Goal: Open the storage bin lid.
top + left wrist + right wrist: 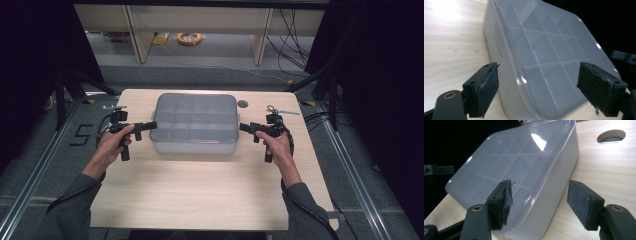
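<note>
A translucent grey plastic box (195, 120) with a clear lid and a grid of compartments lies in the middle of the wooden table (200, 190). My left gripper (148, 127) is at the box's left end, held level. In the left gripper view its jaws (539, 67) stand wide apart, with the box (544, 40) and its lid rim between and beyond them, untouched. My right gripper (248, 131) is a little off the box's right end. In the right gripper view it (539, 183) is open and straddles the box's (519, 155) near corner, pads off the plastic.
A round cable hole (243, 104) is cut in the table behind the box's right corner, also seen as a hole (611, 135) in the right gripper view. Bare tabletop lies in front of the box. Shelf legs and an orange cable coil (189, 38) are on the floor beyond.
</note>
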The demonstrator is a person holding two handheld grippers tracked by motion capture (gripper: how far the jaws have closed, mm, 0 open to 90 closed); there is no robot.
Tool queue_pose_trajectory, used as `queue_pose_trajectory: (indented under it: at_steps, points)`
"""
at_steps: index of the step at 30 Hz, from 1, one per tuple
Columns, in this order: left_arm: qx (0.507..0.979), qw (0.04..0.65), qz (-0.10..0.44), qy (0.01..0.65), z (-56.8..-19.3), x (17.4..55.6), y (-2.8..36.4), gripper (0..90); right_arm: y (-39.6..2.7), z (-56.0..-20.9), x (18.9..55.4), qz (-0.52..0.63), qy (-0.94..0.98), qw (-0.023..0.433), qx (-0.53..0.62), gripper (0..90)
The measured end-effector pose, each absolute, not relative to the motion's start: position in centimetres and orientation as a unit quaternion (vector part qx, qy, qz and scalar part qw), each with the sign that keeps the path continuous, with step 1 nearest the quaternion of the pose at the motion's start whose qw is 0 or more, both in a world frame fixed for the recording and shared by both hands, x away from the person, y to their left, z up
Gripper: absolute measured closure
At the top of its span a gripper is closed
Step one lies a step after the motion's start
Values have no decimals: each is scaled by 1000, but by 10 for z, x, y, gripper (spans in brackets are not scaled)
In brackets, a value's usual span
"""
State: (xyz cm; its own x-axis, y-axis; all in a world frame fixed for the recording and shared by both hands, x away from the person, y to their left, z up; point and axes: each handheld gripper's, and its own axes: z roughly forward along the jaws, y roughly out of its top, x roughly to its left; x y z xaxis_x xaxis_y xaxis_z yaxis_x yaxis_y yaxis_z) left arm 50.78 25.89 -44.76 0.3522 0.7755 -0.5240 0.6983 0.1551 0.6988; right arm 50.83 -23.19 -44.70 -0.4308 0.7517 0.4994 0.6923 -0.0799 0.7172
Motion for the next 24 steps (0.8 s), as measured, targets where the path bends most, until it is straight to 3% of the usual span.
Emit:
queue_pose_trajectory:
  at_steps: [9, 12, 13, 16, 21, 23, 24]
  points:
    - [647, 489, 41, 583, -454, 535, 251, 205, -232, -452, 528, 506, 685, 46, 522, 396]
    - [649, 485, 41, 584, -455, 542, 247, 211, -229, -448, 528, 502, 670, 22, 546, 401]
    - [648, 485, 39, 585, -455, 543, 247, 213, -232, -452, 533, 508, 684, 46, 521, 403]
    - [650, 481, 41, 586, -455, 548, 245, 223, -226, -449, 532, 501, 670, 20, 548, 407]
    - [654, 476, 36, 587, -458, 556, 242, 228, -226, -455, 541, 507, 682, 42, 525, 427]
    - [653, 475, 36, 589, -460, 559, 241, 229, -221, -454, 540, 501, 668, 16, 550, 442]
    - [654, 475, 35, 588, -461, 560, 240, 230, -222, -458, 545, 504, 680, 38, 530, 450]
